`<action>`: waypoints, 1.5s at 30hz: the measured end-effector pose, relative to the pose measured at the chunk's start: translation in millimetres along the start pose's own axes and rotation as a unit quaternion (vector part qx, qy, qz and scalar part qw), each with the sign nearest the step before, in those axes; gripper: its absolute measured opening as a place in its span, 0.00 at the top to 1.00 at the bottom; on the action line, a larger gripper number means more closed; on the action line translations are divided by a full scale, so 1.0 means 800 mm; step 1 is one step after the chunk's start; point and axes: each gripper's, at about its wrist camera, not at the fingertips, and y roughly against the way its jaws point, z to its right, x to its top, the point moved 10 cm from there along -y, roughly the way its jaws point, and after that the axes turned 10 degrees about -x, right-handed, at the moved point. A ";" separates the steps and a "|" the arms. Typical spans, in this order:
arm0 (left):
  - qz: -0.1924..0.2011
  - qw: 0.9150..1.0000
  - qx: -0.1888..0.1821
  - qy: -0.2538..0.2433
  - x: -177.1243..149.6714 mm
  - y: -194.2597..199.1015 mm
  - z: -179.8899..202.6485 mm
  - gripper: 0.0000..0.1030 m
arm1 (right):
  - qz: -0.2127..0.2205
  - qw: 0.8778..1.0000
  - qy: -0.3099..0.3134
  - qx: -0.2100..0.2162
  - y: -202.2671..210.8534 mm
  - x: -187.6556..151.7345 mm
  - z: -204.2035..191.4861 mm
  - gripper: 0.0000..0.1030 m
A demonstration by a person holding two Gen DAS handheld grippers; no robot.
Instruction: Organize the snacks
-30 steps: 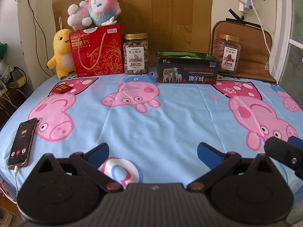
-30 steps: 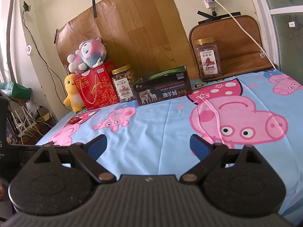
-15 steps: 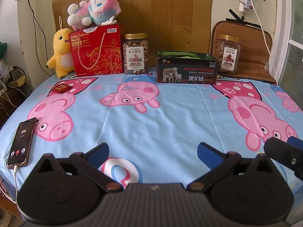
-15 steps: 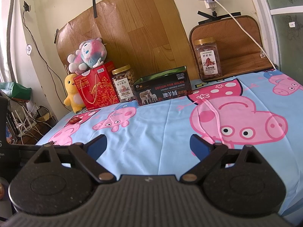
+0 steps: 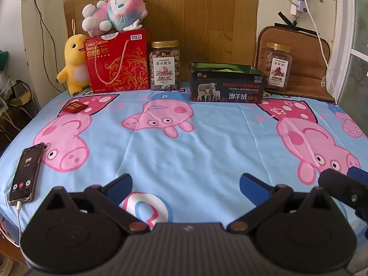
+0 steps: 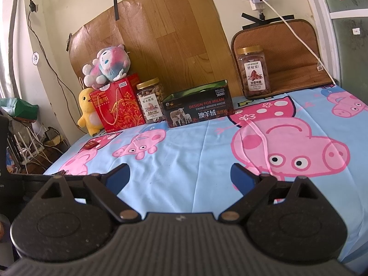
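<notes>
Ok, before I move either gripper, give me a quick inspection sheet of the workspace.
Surface: cartoon-pig cloth, middle bare.
Job's things: red biscuit box, nut jar, dark open box, second nut jar in a row at the back; small red packet lies apart.
Clutter: phone at the near left edge; yellow duck toy; pink plush atop the biscuit box.
Grippers: left gripper and right gripper open, empty.
Cables: phone lead; white wall cable.
Surroundings: wood-pattern board, brown cushion.

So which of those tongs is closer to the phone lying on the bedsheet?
Left. The phone lies just left of the left tongs, near the sheet's edge. The right tongs sit further right; their view doesn't clearly show the phone.
</notes>
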 end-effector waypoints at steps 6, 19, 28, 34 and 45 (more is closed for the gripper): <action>0.001 1.000 -0.001 0.006 0.000 0.000 0.000 0.00 | 0.000 1.000 0.001 0.002 0.000 0.000 0.000 0.07; 0.005 1.000 -0.008 0.004 0.001 0.002 0.004 0.00 | 0.001 1.000 0.002 0.006 -0.002 -0.001 0.004 0.07; 0.013 1.000 -0.002 0.001 0.002 0.005 0.005 0.00 | -0.002 1.000 0.005 0.009 -0.003 -0.004 0.001 0.07; 0.017 1.000 -0.004 0.010 0.003 0.007 -0.001 0.00 | 0.000 1.000 0.004 0.009 0.000 -0.004 0.000 0.07; 0.034 0.999 0.018 0.005 0.008 0.012 -0.011 0.00 | -0.004 1.000 0.009 0.015 -0.002 -0.006 -0.003 0.07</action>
